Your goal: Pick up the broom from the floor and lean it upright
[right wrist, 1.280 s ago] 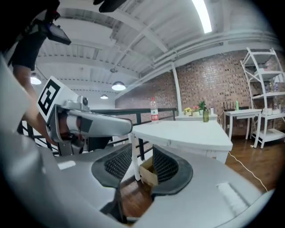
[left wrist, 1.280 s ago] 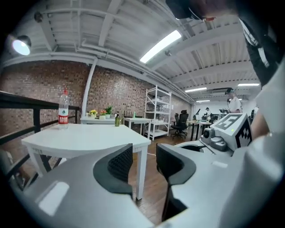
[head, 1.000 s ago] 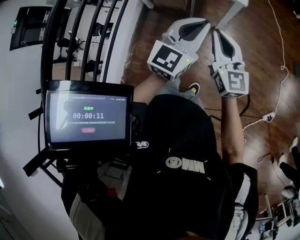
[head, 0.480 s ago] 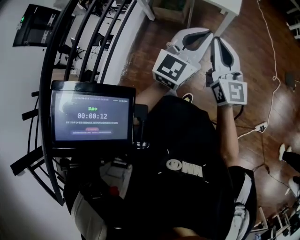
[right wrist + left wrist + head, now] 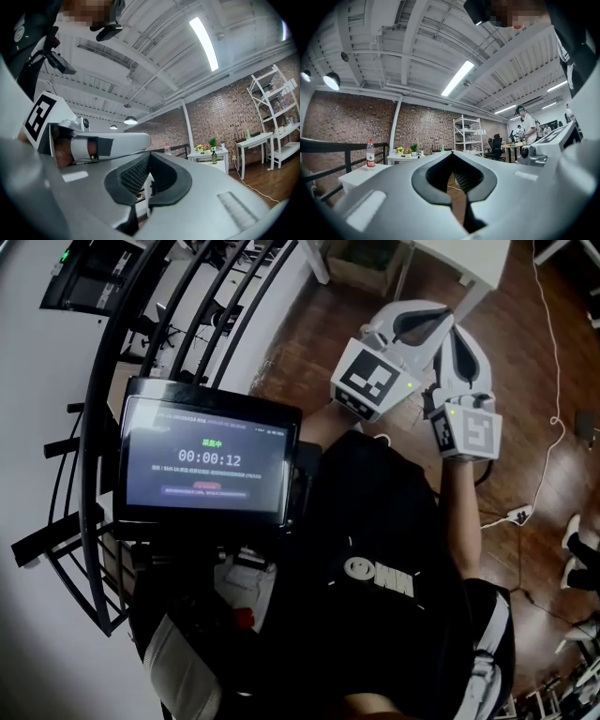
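Note:
No broom shows in any view. In the head view my left gripper [image 5: 439,315] and my right gripper [image 5: 454,334] are held side by side in front of the person's chest, pointing out over the wooden floor [image 5: 309,343]. Both are shut and hold nothing. In the left gripper view the left gripper [image 5: 453,158] has its jaws together, with only a thin slit of floor showing between them. The right gripper view shows the right gripper [image 5: 149,158] the same way, jaws closed on nothing, with the left gripper's body [image 5: 108,143] just to its left.
A screen [image 5: 208,462] hangs on the person's chest rig. A black curved railing [image 5: 103,381] runs at the left, and white table legs [image 5: 450,263] stand ahead. A cable [image 5: 553,381] and power strip [image 5: 518,514] lie on the floor. Farther off stand a white shelf [image 5: 466,136] and a side table [image 5: 208,151].
Both grippers have lifted a little together and stay side by side, still shut. The head camera has swung, so the railing and the screen sit differently in the picture.

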A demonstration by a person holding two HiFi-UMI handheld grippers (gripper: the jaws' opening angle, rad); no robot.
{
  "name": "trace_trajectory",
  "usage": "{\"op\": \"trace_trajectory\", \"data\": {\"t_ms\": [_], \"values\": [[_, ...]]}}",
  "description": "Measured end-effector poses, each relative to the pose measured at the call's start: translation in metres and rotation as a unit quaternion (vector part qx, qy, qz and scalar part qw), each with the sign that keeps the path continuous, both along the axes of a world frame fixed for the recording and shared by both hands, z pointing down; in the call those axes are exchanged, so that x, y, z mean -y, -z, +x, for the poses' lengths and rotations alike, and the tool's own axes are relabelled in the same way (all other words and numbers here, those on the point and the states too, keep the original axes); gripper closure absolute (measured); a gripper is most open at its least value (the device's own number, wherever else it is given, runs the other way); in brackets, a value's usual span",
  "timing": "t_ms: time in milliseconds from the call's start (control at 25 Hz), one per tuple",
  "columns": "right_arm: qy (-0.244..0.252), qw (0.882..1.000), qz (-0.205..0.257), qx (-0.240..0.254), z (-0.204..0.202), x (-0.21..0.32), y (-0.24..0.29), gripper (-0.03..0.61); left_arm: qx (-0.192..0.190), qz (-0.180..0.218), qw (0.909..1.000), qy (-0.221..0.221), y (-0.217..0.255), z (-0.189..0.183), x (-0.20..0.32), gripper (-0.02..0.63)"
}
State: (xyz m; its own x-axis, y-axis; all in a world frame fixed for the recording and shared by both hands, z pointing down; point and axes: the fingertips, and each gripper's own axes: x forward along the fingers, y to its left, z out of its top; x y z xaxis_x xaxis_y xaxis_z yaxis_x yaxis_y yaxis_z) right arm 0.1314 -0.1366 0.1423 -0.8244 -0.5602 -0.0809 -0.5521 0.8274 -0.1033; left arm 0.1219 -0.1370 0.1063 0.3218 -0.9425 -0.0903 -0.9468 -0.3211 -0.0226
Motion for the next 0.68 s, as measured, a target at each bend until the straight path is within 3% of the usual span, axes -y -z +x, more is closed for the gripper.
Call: {"op": "trace_trajectory", "data": {"t_ms": [200, 320, 680], "values": [[-0.023, 1.0, 0.005, 0.01, 0.01, 0.012, 0.009, 0.584, 0.025, -0.007, 0.9996, 0.008, -0.002, -0.002, 0.005, 0.597], [-0.01, 0.999, 0.027, 0.015, 0.009, 0.013, 0.012, 0.584, 0.002, 0.003, 0.9998, 0.022, -0.001, -0.012, 0.002, 0.597], [-0.005, 0.999, 0.039, 0.005, 0.006, 0.01, 0.02, 0.584, 0.01, -0.006, 0.9996, 0.026, 0.001, -0.014, 0.003, 0.597]]}}
